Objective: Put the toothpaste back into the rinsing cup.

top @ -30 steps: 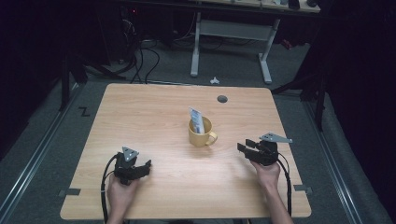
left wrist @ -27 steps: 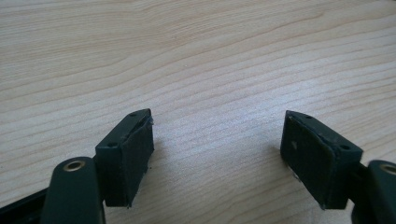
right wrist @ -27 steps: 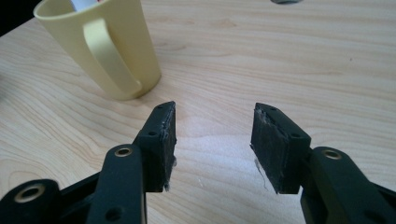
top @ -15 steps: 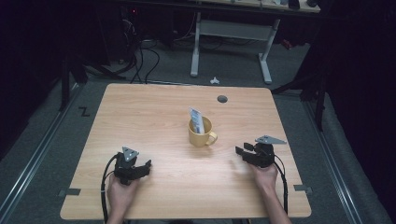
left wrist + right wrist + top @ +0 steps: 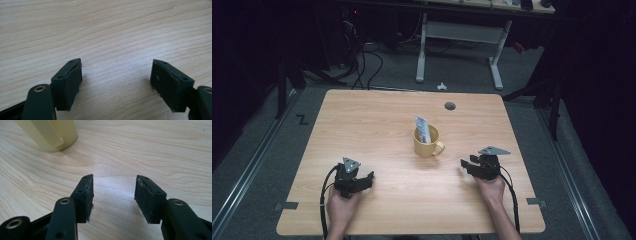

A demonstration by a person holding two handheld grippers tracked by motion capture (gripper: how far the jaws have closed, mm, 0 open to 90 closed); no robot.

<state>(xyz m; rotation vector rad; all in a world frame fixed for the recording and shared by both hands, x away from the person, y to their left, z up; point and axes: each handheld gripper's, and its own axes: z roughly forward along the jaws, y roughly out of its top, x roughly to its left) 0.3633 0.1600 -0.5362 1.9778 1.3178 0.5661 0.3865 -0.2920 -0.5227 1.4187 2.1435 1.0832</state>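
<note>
**Grippers idle on the table, both apart, mug sits between and ahead**

Right gripper [image 5: 469,164] rests low near the table's right front, jaws pointing left toward the mug [image 5: 428,142]. From its own camera I see the two black pads [image 5: 88,195] spread with only bare wood between them, nothing pinched. My read: half-spread is a ready width, enough to take the handle or rim without reopening.

Left gripper [image 5: 363,178] lies at the left front, held in the hand [image 5: 341,207], jaws aimed right and slightly away from me. Its view gives a wider gap, pads [image 5: 70,82] well apart, just grain of the table [image 5: 105,30] in between. Empty as well.

Mug is yellow, upright, roughly mid-table, handle turned toward the right gripper's side. In the right gripper view its base and handle [image 5: 51,135] sit at the top left, near but not touching the jaws. So I'm lined up a bit off-axis; a grab would need a swing toward the handle.

A white-and-blue packet [image 5: 422,128] stands inside the mug, leaning on the far rim, top sticking out. I judge it stays put because the mug wall props it.

Both hands parked symmetrically either side of the mug reads to me as a rest pose: nothing in hand, cables trailing back off the near edge.
</note>
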